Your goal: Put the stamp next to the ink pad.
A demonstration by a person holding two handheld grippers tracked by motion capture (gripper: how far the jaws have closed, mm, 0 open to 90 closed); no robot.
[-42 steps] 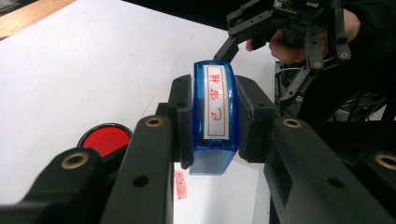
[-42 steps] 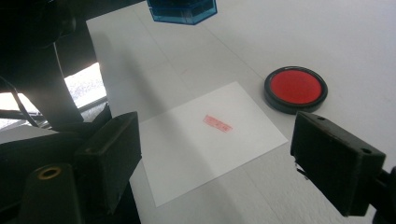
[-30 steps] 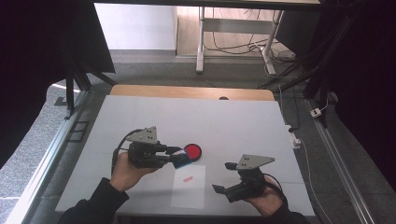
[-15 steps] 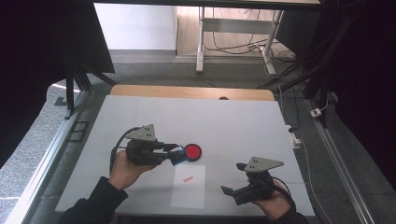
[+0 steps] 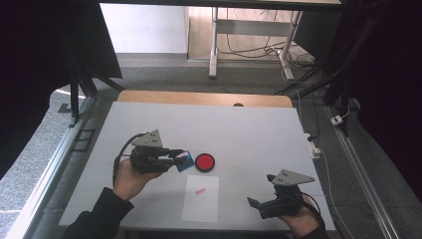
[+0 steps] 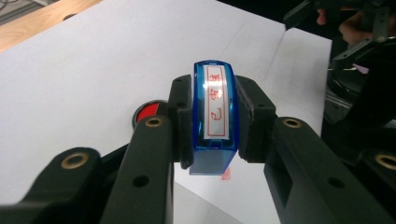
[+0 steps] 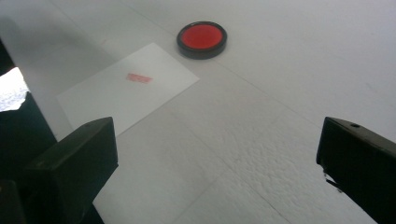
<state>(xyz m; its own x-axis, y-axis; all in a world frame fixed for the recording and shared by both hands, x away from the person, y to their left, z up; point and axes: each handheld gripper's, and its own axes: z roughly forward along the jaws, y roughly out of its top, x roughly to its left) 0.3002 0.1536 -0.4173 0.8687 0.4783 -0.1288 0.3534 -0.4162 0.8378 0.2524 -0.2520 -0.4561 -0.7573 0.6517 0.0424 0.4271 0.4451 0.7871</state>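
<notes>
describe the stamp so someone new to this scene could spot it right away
On the white table, look at the left gripper beside the round red ink pad. Clamped between its jaws is the stamp: a clear blue block with a red-lettered white label.

The black two-jaw left gripper (image 5: 175, 158) points right, its jaws clamped; the black two-jaw right gripper (image 5: 255, 204) points left, jaws spread wide.

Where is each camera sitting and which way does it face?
High view: above the person's side, facing forward and down on the table; shows both forearms, left gripper, right gripper.
Left gripper view: on the left gripper, along jaws clamping the stamp.
Right gripper view: on the right gripper, along open jaws.
Shared by all: ink pad, paper.
</notes>
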